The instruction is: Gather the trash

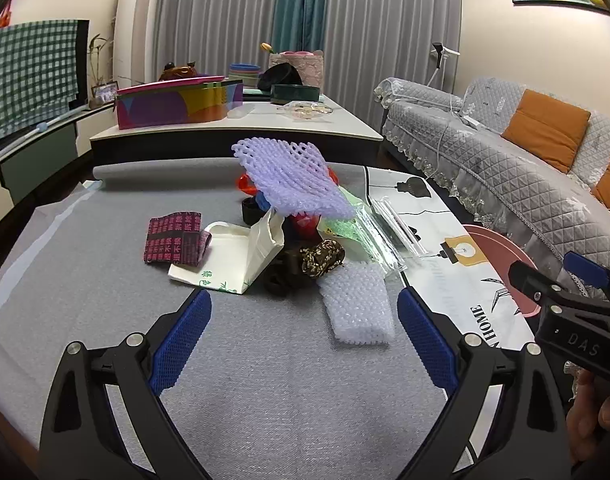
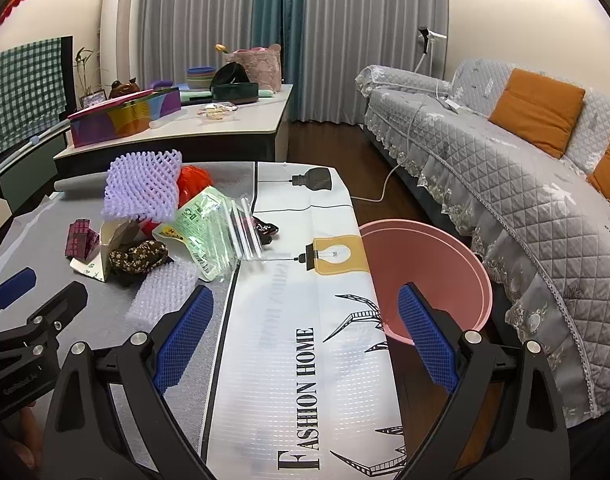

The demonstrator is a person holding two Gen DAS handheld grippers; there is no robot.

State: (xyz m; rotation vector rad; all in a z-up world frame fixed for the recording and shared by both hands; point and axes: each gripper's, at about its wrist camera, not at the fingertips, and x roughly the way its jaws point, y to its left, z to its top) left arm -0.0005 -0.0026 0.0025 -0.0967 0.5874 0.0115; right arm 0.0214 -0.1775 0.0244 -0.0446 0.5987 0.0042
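A pile of trash lies on the grey mat (image 1: 105, 272): a purple foam net (image 1: 289, 178) on top, a white foam net (image 1: 357, 308) nearest, a white paper bag (image 1: 233, 256), a maroon printed wrapper (image 1: 175, 240), a green plastic bag (image 1: 345, 228), clear plastic sleeves (image 1: 397, 224) and a dark floral pouch (image 1: 321, 258). My left gripper (image 1: 305, 336) is open and empty, just short of the pile. My right gripper (image 2: 305, 332) is open and empty above the printed tablecloth (image 2: 289, 360), beside the pink bin (image 2: 437, 264). The purple net (image 2: 143, 190) and white net (image 2: 165, 292) lie to its left.
The pink bin (image 1: 501, 264) stands off the table's right edge. A grey quilted sofa (image 2: 505, 184) with orange cushions runs along the right. A second table (image 1: 265, 124) behind holds a colourful box (image 1: 177, 106), bowls and a basket.
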